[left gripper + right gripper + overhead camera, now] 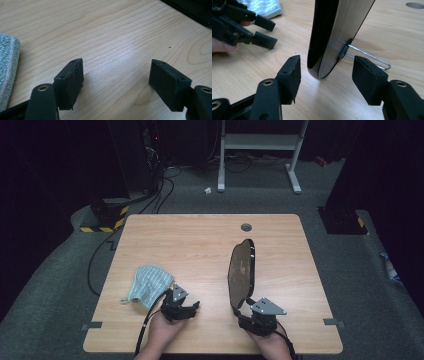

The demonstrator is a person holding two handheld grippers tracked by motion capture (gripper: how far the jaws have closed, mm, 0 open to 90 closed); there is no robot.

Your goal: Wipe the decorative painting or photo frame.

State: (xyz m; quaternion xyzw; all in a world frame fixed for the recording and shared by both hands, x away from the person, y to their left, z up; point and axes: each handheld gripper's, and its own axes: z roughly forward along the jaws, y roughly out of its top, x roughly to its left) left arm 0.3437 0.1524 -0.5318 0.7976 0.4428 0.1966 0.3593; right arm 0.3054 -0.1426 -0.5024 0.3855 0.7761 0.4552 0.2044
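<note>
The table (200, 240) is the biggest thing before me, pale wood, with a small round hole (246, 227) at its far edge. On its right half the mirror (242, 267) stands upright on its near edge, dark and oval, propped by a thin wire stand (372, 58) behind it. The cloth (147, 284), pale green and crumpled, lies on the near left, well apart from the mirror.

My right gripper (325, 75) sits just at the mirror's near bottom edge, jaws apart, with the rim between them but neither pad pressing on it. My left gripper (192, 308) rests low on the near left, just beside the cloth, jaws also apart and holding nothing; bare wood shows between them.

I judge the work to be wiping the mirror with the cloth. To do it well, I should close the right jaws squarely across the rim, low down, clear of the wire stand, so the mirror cannot tip. Then the left should turn to the cloth and pinch a thick fold, not a loose corner.
</note>
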